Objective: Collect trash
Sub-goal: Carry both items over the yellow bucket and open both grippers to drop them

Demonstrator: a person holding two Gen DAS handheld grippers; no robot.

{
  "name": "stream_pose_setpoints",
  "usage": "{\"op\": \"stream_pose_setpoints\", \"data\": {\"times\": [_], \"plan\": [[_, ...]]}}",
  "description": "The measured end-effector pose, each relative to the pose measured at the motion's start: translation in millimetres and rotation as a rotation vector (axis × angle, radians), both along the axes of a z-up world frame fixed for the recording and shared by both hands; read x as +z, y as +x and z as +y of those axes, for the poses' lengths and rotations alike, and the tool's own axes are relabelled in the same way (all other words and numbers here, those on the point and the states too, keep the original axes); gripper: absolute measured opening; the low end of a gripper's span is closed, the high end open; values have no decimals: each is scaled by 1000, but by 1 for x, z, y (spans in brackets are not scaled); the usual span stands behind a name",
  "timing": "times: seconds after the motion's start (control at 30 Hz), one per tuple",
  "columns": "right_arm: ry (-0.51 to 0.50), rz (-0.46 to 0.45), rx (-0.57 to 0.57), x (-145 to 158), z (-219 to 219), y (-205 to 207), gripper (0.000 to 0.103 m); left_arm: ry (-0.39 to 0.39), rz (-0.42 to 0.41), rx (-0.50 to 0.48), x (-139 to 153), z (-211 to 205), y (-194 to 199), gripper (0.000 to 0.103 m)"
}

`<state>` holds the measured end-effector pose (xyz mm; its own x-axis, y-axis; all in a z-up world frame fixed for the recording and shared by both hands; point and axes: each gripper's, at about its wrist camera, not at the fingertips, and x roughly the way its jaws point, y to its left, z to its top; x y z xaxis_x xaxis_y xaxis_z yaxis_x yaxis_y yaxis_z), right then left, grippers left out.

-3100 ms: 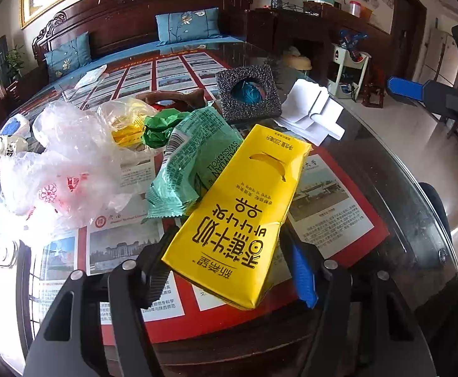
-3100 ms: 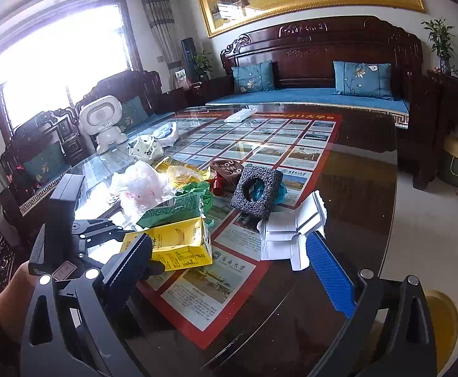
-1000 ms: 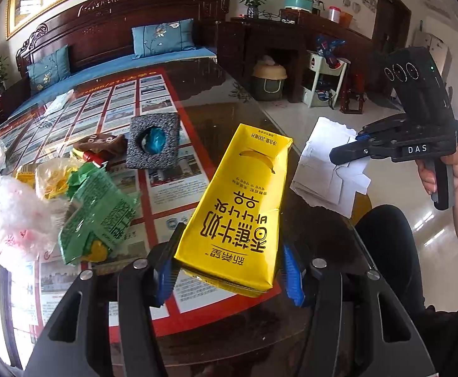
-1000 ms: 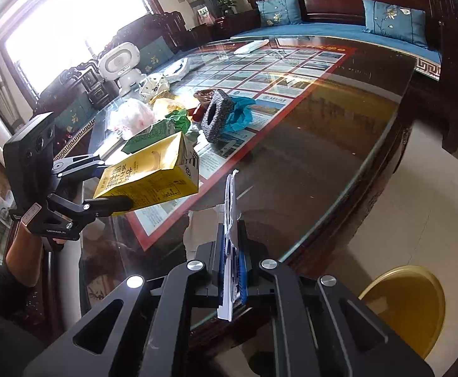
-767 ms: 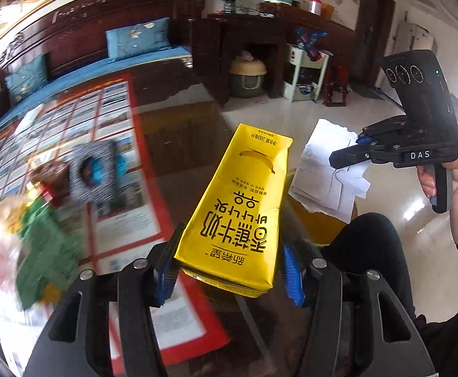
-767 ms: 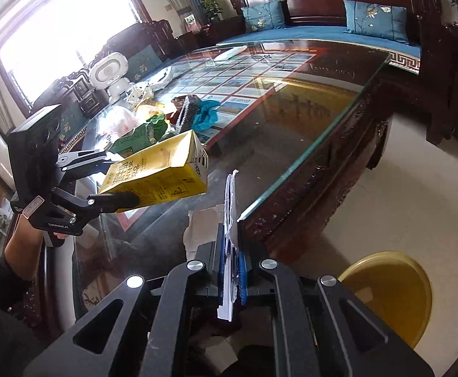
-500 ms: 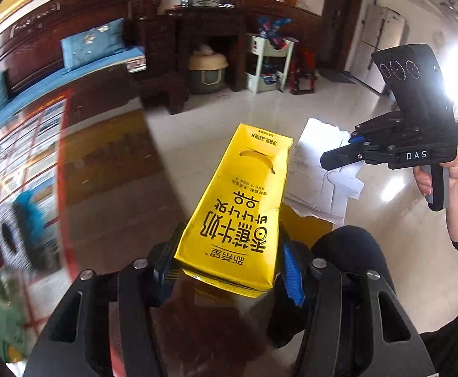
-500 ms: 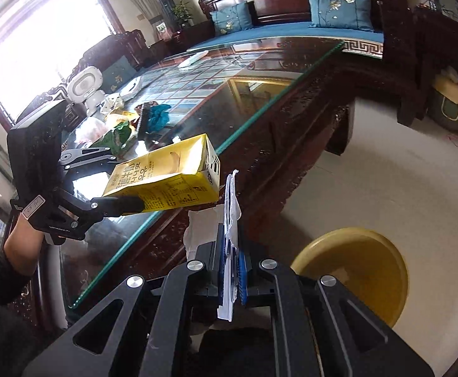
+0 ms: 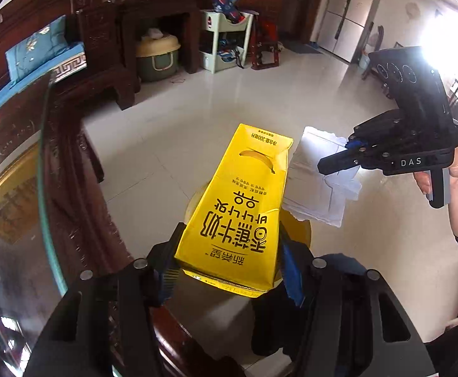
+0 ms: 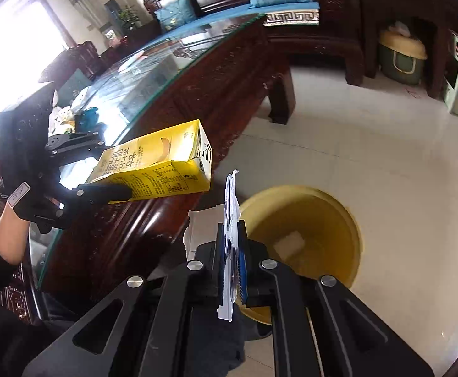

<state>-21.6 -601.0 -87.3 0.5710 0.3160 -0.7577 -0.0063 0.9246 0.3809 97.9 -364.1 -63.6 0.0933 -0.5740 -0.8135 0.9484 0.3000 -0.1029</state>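
Note:
My left gripper [image 9: 229, 260] is shut on a yellow milk carton [image 9: 238, 213], which juts forward past the table edge; the same carton [image 10: 156, 166] shows at the left of the right wrist view. My right gripper [image 10: 232, 245] is shut on folded white paper [image 10: 230, 220], held edge-on; from the left wrist view the paper [image 9: 320, 182] hangs from that gripper [image 9: 332, 163]. A yellow trash bin [image 10: 351, 220] stands on the floor just beyond the right gripper, with a small white scrap inside. The carton hides most of the bin [image 9: 295, 229] in the left wrist view.
The dark wooden table with a glass top [image 10: 178, 69] runs along the left, its edge close to both grippers. Pale tiled floor [image 10: 370, 157] lies beyond the bin. A cabinet, a white shelf unit [image 9: 225, 40] and a fridge stand at the far side.
Both grippers have swung away from the tabletop and sunk toward the floor, carrying the carton and the paper. The yellow bin now sits much closer and larger under them.

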Motion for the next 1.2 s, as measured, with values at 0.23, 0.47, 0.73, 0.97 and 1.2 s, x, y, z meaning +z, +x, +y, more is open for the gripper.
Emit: {"op": "stream_pose_setpoints", "data": {"times": [0.23,0.47,0.73,0.97,1.2], "plan": [[16,37,-58,-20,-29,-14,7,73,14,-80,-19,-50,-18,55],[31,82,-91,-46,-52,-25,7,146,34,-107,-43,-82,-27,55],[33,106,-100,-59,-58,-27,7,206,70,-69,-58,-101,-15,55],[31,115,-86,-59,-54,-24,7,231,60,-62,-63,-98,-13,56],[32,110,-92,-60,-54,-22,7,209,65,-94,-62,-103,-15,43]]}}
